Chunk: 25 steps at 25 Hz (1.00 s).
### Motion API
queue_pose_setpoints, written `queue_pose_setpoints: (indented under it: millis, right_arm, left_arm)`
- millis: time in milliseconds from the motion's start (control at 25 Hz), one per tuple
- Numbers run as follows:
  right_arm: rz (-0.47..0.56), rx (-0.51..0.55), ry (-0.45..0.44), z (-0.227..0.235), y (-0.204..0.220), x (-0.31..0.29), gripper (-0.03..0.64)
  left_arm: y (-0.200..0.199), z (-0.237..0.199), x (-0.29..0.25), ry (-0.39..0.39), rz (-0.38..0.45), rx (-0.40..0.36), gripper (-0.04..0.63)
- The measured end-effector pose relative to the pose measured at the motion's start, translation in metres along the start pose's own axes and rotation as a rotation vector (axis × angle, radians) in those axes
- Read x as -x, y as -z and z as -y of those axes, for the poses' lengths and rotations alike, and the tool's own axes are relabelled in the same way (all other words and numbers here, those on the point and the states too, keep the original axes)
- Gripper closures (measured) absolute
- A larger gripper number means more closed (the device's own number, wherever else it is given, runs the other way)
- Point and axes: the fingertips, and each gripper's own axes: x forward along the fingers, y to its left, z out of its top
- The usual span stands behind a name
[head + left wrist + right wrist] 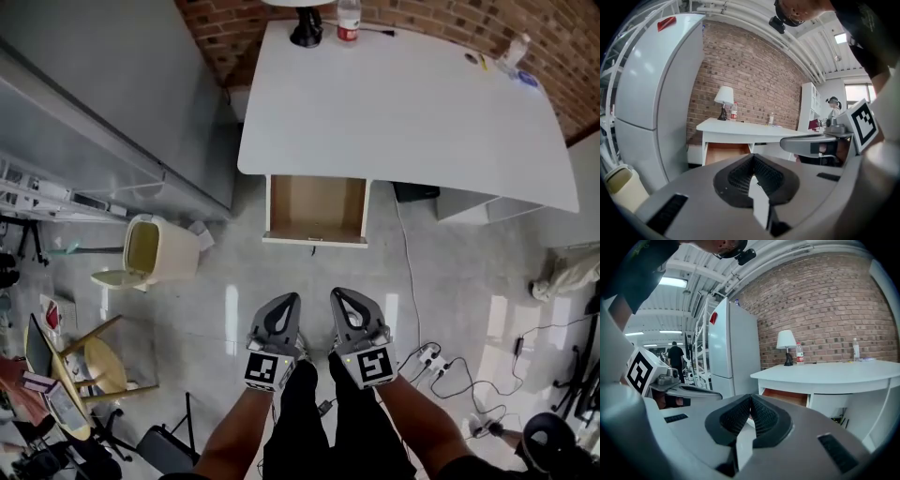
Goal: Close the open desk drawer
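Observation:
The white desk point(403, 103) stands against the brick wall. Its wooden drawer point(316, 208) is pulled out toward me, and its inside looks empty. The white drawer front point(314, 241) faces my grippers. My left gripper point(291, 298) and right gripper point(337, 293) hang side by side over the floor, short of the drawer front, both pointing at it. Both are shut with nothing between the jaws. From the left gripper view, the left gripper point(753, 157) aims at the drawer point(726, 153). In the right gripper view, the drawer point(785, 397) lies just past the right gripper point(751, 396).
A grey fridge point(112, 94) stands left of the desk, and a beige bin point(155, 248) sits on the floor beside the drawer. A lamp point(307, 28) and a bottle point(348, 21) are on the desk's far edge. A power strip with cables point(431, 361) lies at the right.

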Motion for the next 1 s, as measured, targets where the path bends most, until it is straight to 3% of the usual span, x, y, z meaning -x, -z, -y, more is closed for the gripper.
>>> queue_pose_setpoints:
  millis: [320,480,840,1000]
  right_arm:
    - [-0.013,-0.036,0.097,0.012,0.091,-0.025,0.589]
    - [-0.004,-0.043,0.094,0.019,0.127,-0.043,0.589]
    - [-0.001,-0.035,0.102,0.01,0.186,-0.065,0.589]
    - [0.017,-0.064,0.136,0.012,0.196,-0.08,0.589]
  left_arm:
    - [0.097,-0.033,-0.033,-0.034,0.01,0.057,0.588]
    - [0.122,-0.052,-0.061,-0.044,0.059,0.094,0.588]
    - [0.164,-0.067,-0.104,0.011,0.075,0.014,0.588]
    - [0.179,-0.085,-0.116,-0.009,0.078,0.047,0.588]
